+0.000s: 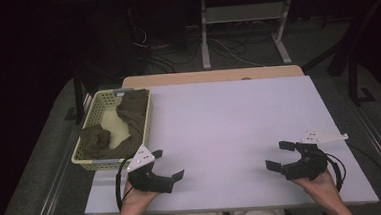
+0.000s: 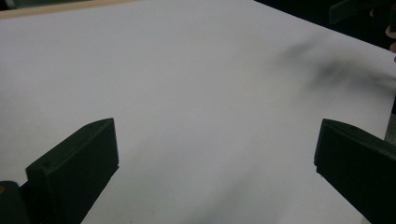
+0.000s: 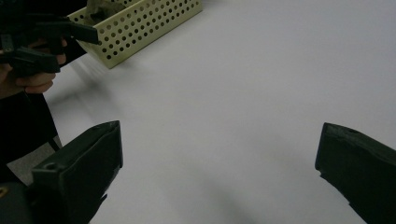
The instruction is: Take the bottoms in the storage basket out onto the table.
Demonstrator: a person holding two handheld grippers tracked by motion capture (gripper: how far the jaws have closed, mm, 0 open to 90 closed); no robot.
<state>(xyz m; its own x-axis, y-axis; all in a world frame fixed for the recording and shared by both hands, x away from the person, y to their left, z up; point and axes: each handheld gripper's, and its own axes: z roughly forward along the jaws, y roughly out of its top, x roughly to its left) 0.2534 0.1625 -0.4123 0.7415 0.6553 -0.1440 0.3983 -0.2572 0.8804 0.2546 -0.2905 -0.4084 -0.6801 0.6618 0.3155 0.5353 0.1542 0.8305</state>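
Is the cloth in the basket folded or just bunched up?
Bunched up: the dark cloth lies crumpled in the yellow basket, one part draped over its right rim.

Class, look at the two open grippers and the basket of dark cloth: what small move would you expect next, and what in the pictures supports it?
Probably the left gripper swings toward the yellow basket to take the dark green cloth. It is the nearer gripper, its jaws stand open and hold nothing, and the white table between the grippers is bare. The right gripper, also open, sits far off.

Overhead light is brightening the white rectangular surface (image 1: pixel 230 130) while the surroundings are lying dim; soft blurred shadows are smearing across it in both gripper views.
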